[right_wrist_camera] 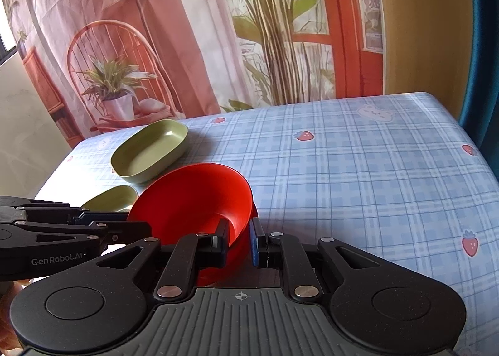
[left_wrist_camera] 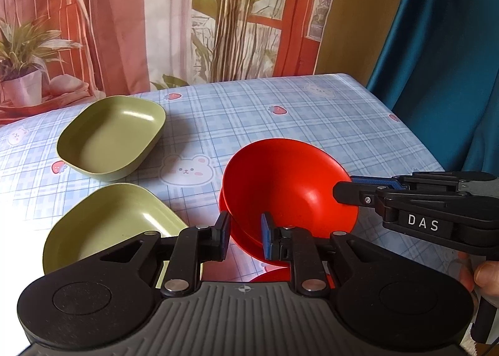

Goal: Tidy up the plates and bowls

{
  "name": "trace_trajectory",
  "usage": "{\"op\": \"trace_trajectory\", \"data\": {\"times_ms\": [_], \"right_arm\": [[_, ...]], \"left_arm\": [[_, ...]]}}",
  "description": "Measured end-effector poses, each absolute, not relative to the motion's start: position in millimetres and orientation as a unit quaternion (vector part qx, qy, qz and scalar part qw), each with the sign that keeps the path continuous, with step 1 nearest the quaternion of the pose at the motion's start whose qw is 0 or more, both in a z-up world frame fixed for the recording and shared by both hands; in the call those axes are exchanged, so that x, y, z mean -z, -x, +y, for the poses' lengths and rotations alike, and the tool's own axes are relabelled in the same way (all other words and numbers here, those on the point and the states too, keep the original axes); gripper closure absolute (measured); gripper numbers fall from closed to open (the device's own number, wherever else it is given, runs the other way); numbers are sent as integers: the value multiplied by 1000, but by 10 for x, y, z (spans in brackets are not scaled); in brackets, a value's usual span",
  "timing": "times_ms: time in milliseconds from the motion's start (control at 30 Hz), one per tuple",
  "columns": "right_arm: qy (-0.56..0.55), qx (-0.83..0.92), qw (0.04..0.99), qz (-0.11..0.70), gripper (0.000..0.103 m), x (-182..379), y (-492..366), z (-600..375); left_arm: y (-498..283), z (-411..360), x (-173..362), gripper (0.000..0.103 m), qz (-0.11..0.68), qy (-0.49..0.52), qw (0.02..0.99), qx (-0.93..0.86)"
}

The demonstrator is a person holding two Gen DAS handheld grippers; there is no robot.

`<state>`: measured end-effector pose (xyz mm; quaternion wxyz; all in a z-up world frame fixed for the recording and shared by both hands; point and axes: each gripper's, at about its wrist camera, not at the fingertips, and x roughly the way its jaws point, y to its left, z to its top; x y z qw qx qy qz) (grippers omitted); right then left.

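Observation:
A red bowl (left_wrist_camera: 280, 175) (right_wrist_camera: 193, 197) is tilted up at the table's near edge, over a second red bowl (left_wrist_camera: 249, 251) (right_wrist_camera: 215, 275) that peeks out beneath it. My left gripper (left_wrist_camera: 245, 236) (right_wrist_camera: 134, 222) is shut on the red bowl's near rim in the left wrist view, with one pad inside and one outside. My right gripper (right_wrist_camera: 239, 242) (left_wrist_camera: 346, 186) is shut on the opposite rim of the same bowl. Two green rectangular dishes lie to the left: one far (left_wrist_camera: 110, 134) (right_wrist_camera: 149, 150), one near (left_wrist_camera: 109, 225) (right_wrist_camera: 112, 198). The near one is partly hidden.
The table (left_wrist_camera: 312, 125) (right_wrist_camera: 358, 169) wears a blue plaid cloth with bears and strawberries, and its right half is bare cloth. A printed fabric backdrop hangs behind it and a blue curtain (left_wrist_camera: 436, 44) hangs at the right. A person's hand (left_wrist_camera: 486, 275) holds the right gripper's handle.

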<state>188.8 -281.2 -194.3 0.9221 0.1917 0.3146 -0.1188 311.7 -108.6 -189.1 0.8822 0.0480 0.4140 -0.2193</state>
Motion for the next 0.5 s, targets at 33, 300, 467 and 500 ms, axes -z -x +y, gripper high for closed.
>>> {"op": "trace_trajectory", "data": {"times_ms": [33,300,467,500], "right_arm": [[-190,121,922,315,88,1947,-1883,-2812],[-185,137,923,309,82,1944,-1783,-2807],[-185,136,925,303,82,1897,-1707,-2738],[-185,136,925,301,82,1891,-1690,-2717]], "left_arm": [[-3114,-1089,1896,79,414,-47,882,221],[-3045,-1069,1839,66,400,-50,889,216],[-2945,-1026,1765,64,390,-42,896,209],[-2917,-1019,1752,63,389,-41,897,207]]}}
